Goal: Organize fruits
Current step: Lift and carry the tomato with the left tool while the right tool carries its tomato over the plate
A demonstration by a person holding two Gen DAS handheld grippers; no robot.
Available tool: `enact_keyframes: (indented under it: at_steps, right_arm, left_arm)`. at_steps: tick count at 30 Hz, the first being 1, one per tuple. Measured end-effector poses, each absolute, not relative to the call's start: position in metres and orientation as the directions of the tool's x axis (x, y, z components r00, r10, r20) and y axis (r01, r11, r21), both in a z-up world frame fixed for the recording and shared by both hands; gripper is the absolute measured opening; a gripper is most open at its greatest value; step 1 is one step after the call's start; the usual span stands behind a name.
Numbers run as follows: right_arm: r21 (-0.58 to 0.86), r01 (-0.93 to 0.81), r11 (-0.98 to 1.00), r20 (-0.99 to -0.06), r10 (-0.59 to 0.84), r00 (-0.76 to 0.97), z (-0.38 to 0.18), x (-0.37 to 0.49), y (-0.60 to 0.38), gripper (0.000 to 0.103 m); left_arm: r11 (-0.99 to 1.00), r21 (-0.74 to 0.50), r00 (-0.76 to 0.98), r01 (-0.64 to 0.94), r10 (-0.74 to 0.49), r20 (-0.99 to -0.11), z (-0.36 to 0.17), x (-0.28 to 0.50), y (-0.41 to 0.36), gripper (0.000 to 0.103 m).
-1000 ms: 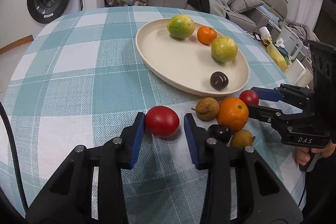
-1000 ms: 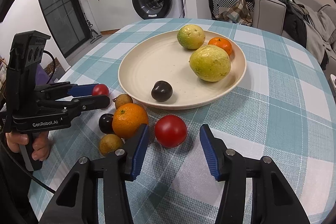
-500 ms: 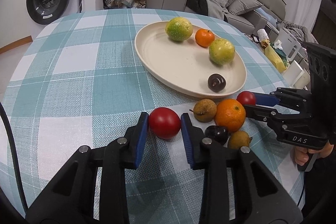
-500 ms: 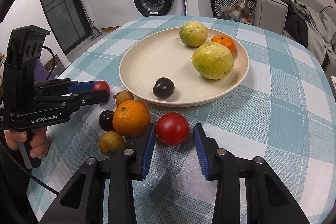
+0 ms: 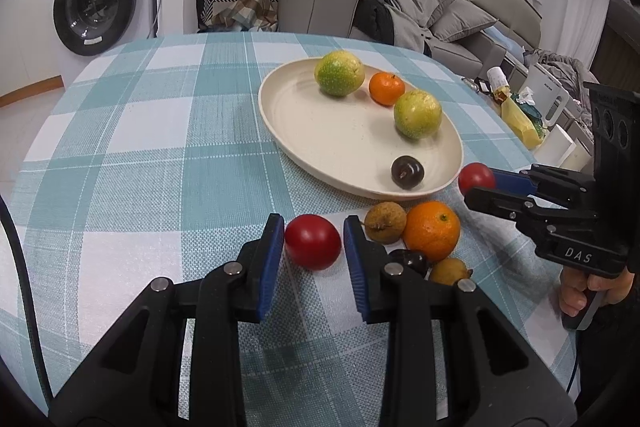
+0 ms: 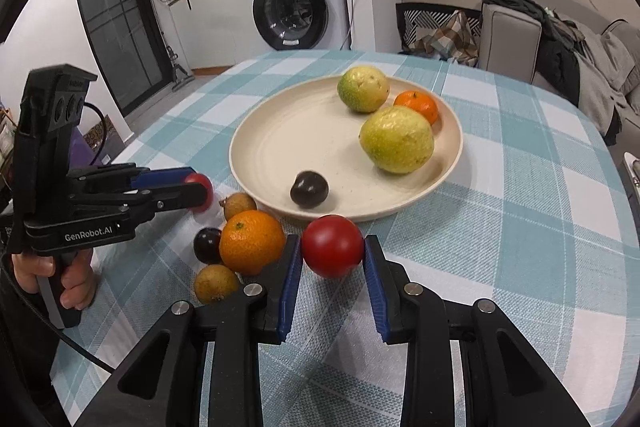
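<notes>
Two red tomatoes lie on the checked cloth in front of a cream plate (image 5: 267,115) (image 6: 236,163). My left gripper (image 5: 314,223) is shut on the left tomato (image 5: 313,242), its blue pads pressing both sides; the right wrist view shows that gripper (image 6: 199,189) at the left with the tomato (image 6: 200,181) at its tips. My right gripper (image 6: 332,243) is shut on the other tomato (image 6: 332,247), and appears as the right gripper (image 5: 476,187) at the right of the left wrist view. Both tomatoes rest on or just above the cloth.
On the plate are two green-yellow fruits (image 6: 396,139), a mandarin (image 6: 416,105) and a dark plum (image 6: 309,189). Between the grippers sit an orange (image 6: 251,241), two small brown fruits (image 6: 239,205) and another dark plum (image 6: 207,245). A washing machine and sofa stand beyond the table.
Both grippers' jaws have closed in from wide apart until their pads meet the tomatoes. Both hands stayed about where they were.
</notes>
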State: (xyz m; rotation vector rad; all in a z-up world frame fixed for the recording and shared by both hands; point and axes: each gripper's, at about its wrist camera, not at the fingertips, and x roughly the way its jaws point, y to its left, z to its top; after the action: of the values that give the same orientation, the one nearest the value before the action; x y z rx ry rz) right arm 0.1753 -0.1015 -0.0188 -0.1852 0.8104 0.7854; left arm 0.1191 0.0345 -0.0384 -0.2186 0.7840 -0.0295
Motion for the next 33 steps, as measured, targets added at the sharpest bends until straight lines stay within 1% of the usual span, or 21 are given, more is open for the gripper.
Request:
enact_keyframes:
  at_steps: [7,17,23,29,33]
  right_arm:
    - [0.158,-0.669,0.727,-0.645,0.589,0.487,-0.006,0.175,-0.110,0.032]
    - [0.165,-0.655,0.738,-0.620,0.594,0.513,-0.004,0.177,-0.112,0.032]
    - [0.158,-0.659,0.735,-0.631,0.589,0.505,-0.006,0.176,-0.110,0.032]
    - [0.158,-0.660,0.735,-0.631,0.589,0.505,-0.005,0.174,-0.111,0.032]
    - [0.156,-0.660,0.735,-0.629,0.590,0.507,-0.004,0.174,-0.111,0.032]
  left_arm:
    - [0.978,-0.204,0.736,-0.048,-0.103,-0.669,-0.031,0.114,0.034,0.028]
    - [0.980,-0.193,0.757,-0.047,-0.091,-0.648,-0.025,0.109,0.034,0.027]
    - [0.983,-0.174,0.719,-0.065,-0.075,-0.691,-0.033,0.114,0.033,0.028]
    - [0.976,-0.194,0.657,-0.094,-0.086,-0.749,-0.048,0.125,0.038,0.028]
    - [0.977,-0.202,0.660,-0.069,-0.106,-0.743,-0.049,0.125,0.036,0.028]
